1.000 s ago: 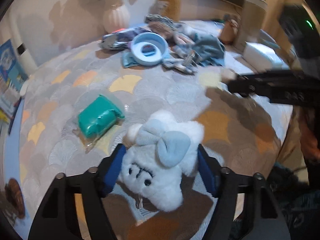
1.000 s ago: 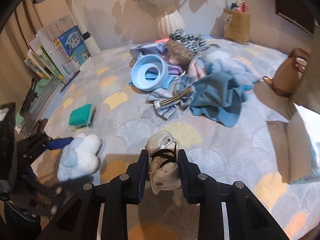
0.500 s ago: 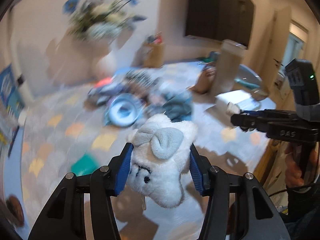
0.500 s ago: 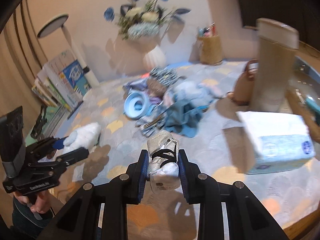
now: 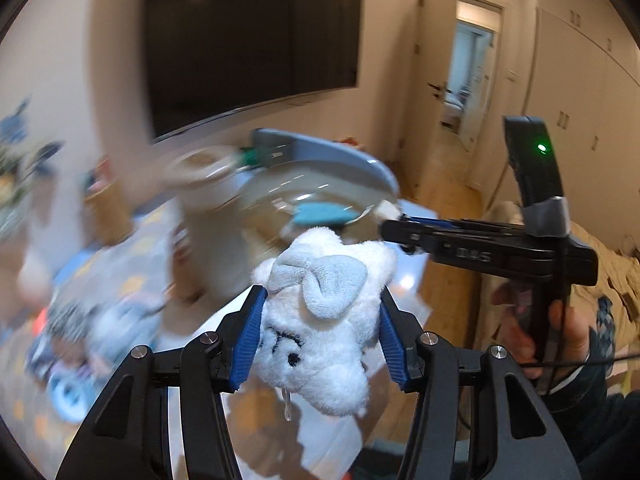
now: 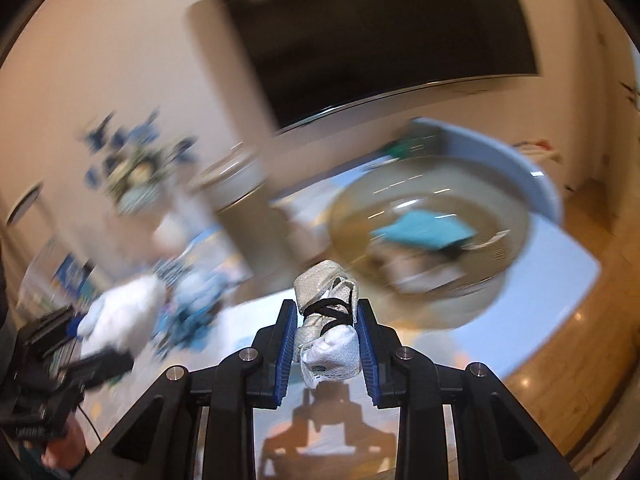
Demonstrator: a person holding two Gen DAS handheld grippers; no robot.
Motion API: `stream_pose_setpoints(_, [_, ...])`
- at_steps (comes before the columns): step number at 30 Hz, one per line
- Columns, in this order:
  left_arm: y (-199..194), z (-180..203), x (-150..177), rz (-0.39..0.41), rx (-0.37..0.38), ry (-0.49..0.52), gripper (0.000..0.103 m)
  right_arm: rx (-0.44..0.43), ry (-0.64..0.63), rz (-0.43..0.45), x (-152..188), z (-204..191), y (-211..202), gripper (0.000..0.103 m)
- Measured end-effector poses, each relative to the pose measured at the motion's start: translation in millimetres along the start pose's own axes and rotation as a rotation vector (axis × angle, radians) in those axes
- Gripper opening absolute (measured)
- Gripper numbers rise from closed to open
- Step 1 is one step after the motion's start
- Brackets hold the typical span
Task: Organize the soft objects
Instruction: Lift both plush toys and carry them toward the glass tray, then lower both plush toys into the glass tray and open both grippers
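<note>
Both tools raised, angled downward (left [image 5: 320,334] clamps plush toy [image 5: 320,328]).

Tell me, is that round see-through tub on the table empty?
No. In the right wrist view the round tub already holds a teal item and something pale beneath it, though blur hides what they are.

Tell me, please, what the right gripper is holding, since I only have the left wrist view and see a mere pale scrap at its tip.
Observer: The right gripper holds a small rolled bundle of pale mesh fabric.
Operator: Is it tied in any way?
Observer: Yes, a black cord crosses around its middle.
Operator: Is the grip secure?
Observer: Both blue pads press its sides; a white mesh end sticks out behind them, toward the camera.
</note>
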State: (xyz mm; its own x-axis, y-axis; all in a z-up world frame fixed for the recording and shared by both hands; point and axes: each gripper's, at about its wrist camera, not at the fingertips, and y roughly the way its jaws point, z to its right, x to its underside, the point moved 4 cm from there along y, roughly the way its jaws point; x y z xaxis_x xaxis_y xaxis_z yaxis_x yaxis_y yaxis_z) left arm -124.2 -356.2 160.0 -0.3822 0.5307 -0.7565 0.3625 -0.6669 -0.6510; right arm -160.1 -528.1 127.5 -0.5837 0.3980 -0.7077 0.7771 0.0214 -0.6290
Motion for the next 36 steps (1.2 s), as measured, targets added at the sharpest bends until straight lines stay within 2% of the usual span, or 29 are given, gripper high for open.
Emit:
stream_pose_setpoints(3, [33.4,22.8,-32.1,-0.022,-0.026,0.034,0.051,0.062,0.048,0.017,-24.1,35.0,2.6,0.029])
stream_pose_setpoints(5, [56.0,28.8,-50.7,-0.031,-0.036,0.018,0.051,0.097,0.080,0.011,-41.8,60.6,8.9,0.029])
stream_pose_setpoints(10, [108.9,22.4,-79.8,-0.059,-0.060,-0.050,0.051,0.067,0.190,-0.028,-73.5,111.1,32.4,0.029])
stream_pose_setpoints(16, [150.2,24.4,-94.0,-0.081,-0.078,-0.054,0.052,0.084,0.229,-0.047,-93.5,133.3,60.1,0.029])
stream_pose_setpoints(18, [158.8,24.1,-98.0,-0.067,-0.116,-0.046,0.057,0.087,0.243,-0.055,-98.8,138.6,69.3,0.029])
stream_pose_setpoints(19, [160.0,23.9,-99.5,-0.049,-0.138,-0.037,0.064,0.088,0.250,-0.061,-101.0,141.6,73.2,0.031])
stream_pose_setpoints(20, [159.7,22.8,-99.2,-0.038,-0.150,-0.028,0.074,0.088,0.268,-0.079,-102.6,146.4,79.0,0.035])
stream_pose_setpoints(21, [159.0,23.0,-99.5,-0.028,-0.154,-0.017,0.077,0.078,0.279,-0.090,-102.6,149.7,82.9,0.050])
stream_pose_setpoints(22, [157.6,22.8,-99.3,-0.024,-0.153,-0.011,0.079,0.056,0.293,-0.098,-102.6,154.6,86.0,0.058])
stream_pose_setpoints(24, [158.8,20.3,-101.5,-0.026,-0.138,-0.024,0.079,0.042,0.315,-0.106,-100.9,162.8,86.1,0.058])
stream_pose_setpoints(28, [140.4,24.2,-99.7,-0.005,-0.058,-0.049,0.079,0.017,0.346,-0.084,-96.2,170.4,70.6,0.058])
stream_pose_setpoints(33, [79.6,47.0,-92.6,0.041,0.009,0.059,0.079,0.021,0.308,-0.053,-87.2,154.3,41.1,0.058])
stream_pose_setpoints(36, [27.2,48.7,-84.6,0.108,-0.030,0.116,0.079,0.008,0.280,-0.042,-82.1,136.8,24.5,0.058])
